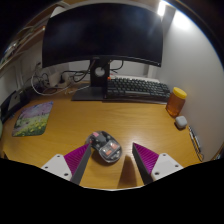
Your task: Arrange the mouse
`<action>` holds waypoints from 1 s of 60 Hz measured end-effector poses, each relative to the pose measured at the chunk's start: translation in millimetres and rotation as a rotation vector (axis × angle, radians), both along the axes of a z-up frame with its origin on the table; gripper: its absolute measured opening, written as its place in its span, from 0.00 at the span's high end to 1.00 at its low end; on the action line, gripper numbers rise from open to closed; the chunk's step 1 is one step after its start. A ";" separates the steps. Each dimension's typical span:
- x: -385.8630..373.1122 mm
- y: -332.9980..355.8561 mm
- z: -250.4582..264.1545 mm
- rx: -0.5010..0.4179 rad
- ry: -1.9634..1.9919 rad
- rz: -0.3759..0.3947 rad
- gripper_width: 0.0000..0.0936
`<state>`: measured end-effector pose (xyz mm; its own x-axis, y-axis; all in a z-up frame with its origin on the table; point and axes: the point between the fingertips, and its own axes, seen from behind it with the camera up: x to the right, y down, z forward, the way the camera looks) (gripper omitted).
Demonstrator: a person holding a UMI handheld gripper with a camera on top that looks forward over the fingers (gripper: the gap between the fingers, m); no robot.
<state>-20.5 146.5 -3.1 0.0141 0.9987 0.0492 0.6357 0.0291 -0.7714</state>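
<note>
A grey and black computer mouse lies on the wooden desk, between my fingers and close to the left one. My gripper is open, its pink-padded fingers spread wide on either side. A clear gap shows between the mouse and the right finger. The mouse rests on the desk on its own.
A black keyboard and a large monitor stand at the back of the desk. A colourful mouse mat lies to the left. An orange container and a small white item stand to the right.
</note>
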 end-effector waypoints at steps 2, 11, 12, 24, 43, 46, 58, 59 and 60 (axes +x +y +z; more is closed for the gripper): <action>-4.6 0.9 -2.3 -0.004 -0.002 0.002 0.07; -28.0 8.2 -5.5 -0.009 0.001 -0.012 0.08; -30.4 9.6 -5.6 -0.007 0.002 -0.015 0.08; -47.3 15.7 -11.6 0.005 -0.013 -0.035 0.07; -48.7 2.7 -8.7 -0.006 -0.035 -0.046 0.65; -50.7 3.9 4.4 0.005 -0.028 -0.063 0.66; -87.1 -77.1 100.9 -0.038 0.058 0.018 0.66; -90.3 -88.9 107.3 -0.041 0.059 0.031 0.66; -93.5 -100.4 113.5 -0.046 0.062 0.043 0.66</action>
<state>-114.0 46.1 110.4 -0.0268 0.9996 0.0036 0.5857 0.0186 -0.8103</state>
